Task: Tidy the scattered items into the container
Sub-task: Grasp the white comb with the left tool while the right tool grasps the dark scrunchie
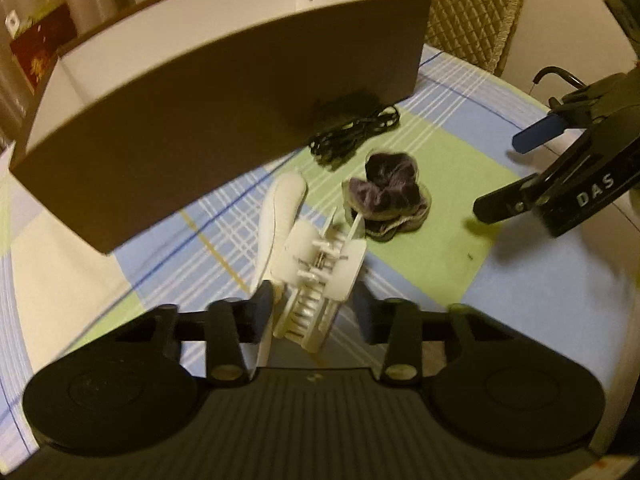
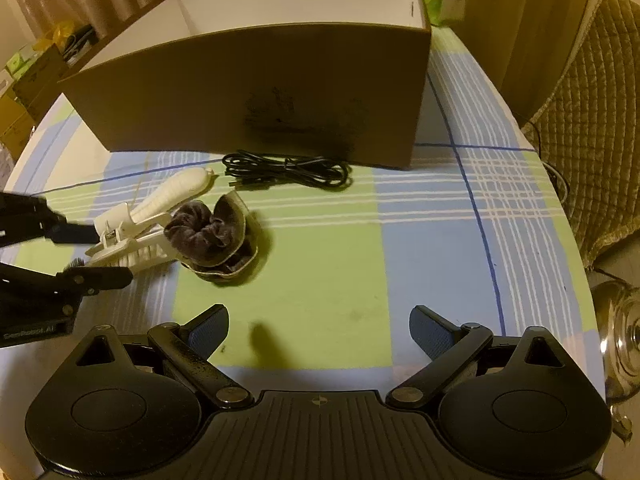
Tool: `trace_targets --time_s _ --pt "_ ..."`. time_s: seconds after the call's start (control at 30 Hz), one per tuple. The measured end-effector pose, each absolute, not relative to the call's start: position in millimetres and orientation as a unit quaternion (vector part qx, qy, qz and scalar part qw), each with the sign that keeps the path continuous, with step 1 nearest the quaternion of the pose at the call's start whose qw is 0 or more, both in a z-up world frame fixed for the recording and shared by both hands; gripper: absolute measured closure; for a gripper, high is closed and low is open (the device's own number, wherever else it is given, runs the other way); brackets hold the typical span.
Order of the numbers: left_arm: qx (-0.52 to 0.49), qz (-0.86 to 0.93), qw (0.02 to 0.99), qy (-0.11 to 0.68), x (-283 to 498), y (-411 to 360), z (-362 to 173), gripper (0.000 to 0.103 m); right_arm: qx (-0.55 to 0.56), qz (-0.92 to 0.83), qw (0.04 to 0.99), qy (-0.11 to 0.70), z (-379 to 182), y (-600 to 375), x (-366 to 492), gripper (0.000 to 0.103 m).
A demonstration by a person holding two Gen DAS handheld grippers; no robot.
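Note:
A white hair claw clip (image 1: 316,268) lies on the checked tablecloth, and my left gripper (image 1: 314,304) is shut on its near end, one pad against each side. In the right wrist view the clip (image 2: 132,236) sits at the left with the left gripper (image 2: 98,254) closed around it. A purple scrunchie (image 1: 388,196) (image 2: 212,232) touches the clip's far end. Behind them a coiled black cable (image 1: 352,136) (image 2: 288,170) rests against the brown cardboard box (image 1: 200,120) (image 2: 280,92). My right gripper (image 2: 320,320) (image 1: 516,168) hovers open over bare cloth, right of the scrunchie.
The box has an open top and white inner walls and fills the back of the table. A quilted chair back (image 2: 592,140) stands past the table's right edge. A shiny glass vessel (image 2: 620,344) sits at the near right.

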State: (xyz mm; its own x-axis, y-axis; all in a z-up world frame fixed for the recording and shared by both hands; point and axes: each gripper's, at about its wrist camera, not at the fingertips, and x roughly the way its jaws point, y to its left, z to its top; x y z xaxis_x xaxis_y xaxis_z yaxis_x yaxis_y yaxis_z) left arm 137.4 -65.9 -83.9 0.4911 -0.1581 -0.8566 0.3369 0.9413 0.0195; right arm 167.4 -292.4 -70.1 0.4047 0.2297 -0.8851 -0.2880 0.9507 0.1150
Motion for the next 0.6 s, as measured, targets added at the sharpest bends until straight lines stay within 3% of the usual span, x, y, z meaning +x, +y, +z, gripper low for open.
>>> trace_targets --time_s 0.13,0.37,0.43,0.47,0.6 --pt "0.076 -0.143 0.857 0.49 128.3 -61.8 -82.0 0.086 -0.027 0.155 0.836 0.525 -71.0 -293.0 167.4 0.008" --pt "0.053 -0.135 0.845 0.515 97.1 -56.5 -77.8 0.086 -0.028 0.168 0.835 0.524 -70.3 -290.0 163.4 0.008" --pt "0.042 -0.121 0.852 0.508 92.2 -55.8 -76.2 0.079 -0.029 0.17 0.834 0.524 -70.8 -288.7 162.6 0.008" --pt "0.038 -0.116 0.856 0.502 91.9 -56.1 -75.8 0.069 -0.03 0.171 0.833 0.524 -71.3 -288.0 162.2 0.008" --pt "0.036 -0.11 0.872 0.475 98.2 -61.9 -76.9 0.067 -0.034 0.176 0.832 0.525 -71.7 -285.0 160.4 0.008"
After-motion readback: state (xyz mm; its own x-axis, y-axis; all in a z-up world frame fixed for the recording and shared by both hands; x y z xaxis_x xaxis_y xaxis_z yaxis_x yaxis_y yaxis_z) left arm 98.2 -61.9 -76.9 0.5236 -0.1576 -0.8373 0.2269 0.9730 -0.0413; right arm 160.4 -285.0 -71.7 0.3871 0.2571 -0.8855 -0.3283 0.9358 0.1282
